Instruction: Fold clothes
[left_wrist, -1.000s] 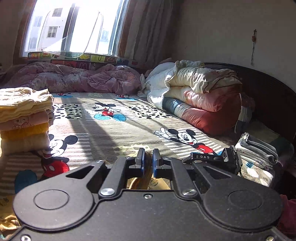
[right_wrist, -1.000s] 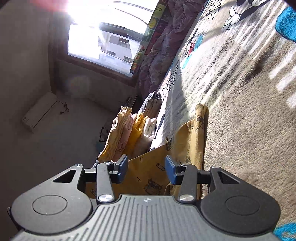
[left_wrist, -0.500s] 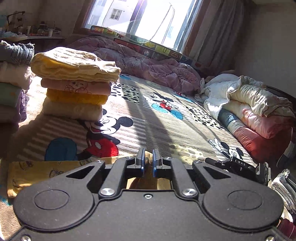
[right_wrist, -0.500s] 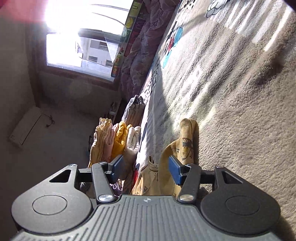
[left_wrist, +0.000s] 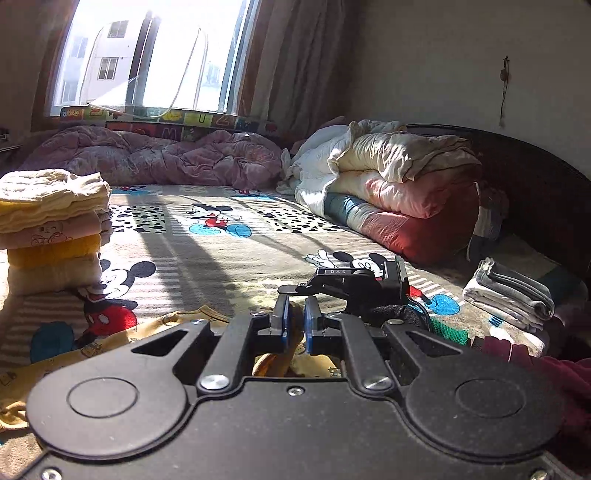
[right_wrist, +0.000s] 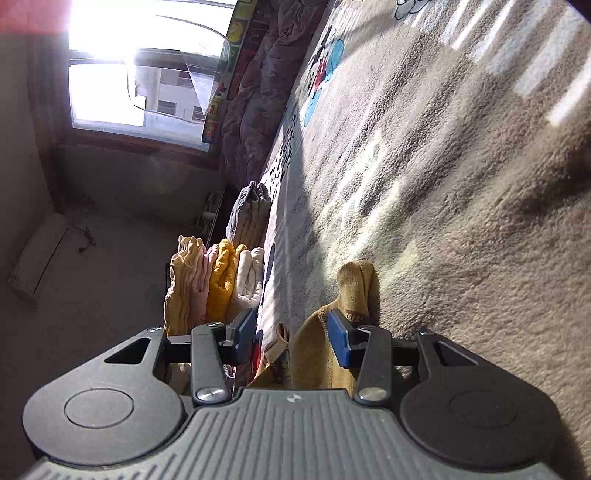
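Yellow printed garment (left_wrist: 110, 343) lies on the bed's near edge, long axis toward the folded stack (left_wrist: 51, 229); left gripper (left_wrist: 295, 325) is pinched on its cloth, right gripper (right_wrist: 291, 332) gaping astride its other end.

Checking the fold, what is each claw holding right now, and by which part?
The left claw pinches an edge fold of the yellow printed cotton garment. The right claw is open, holding nothing.
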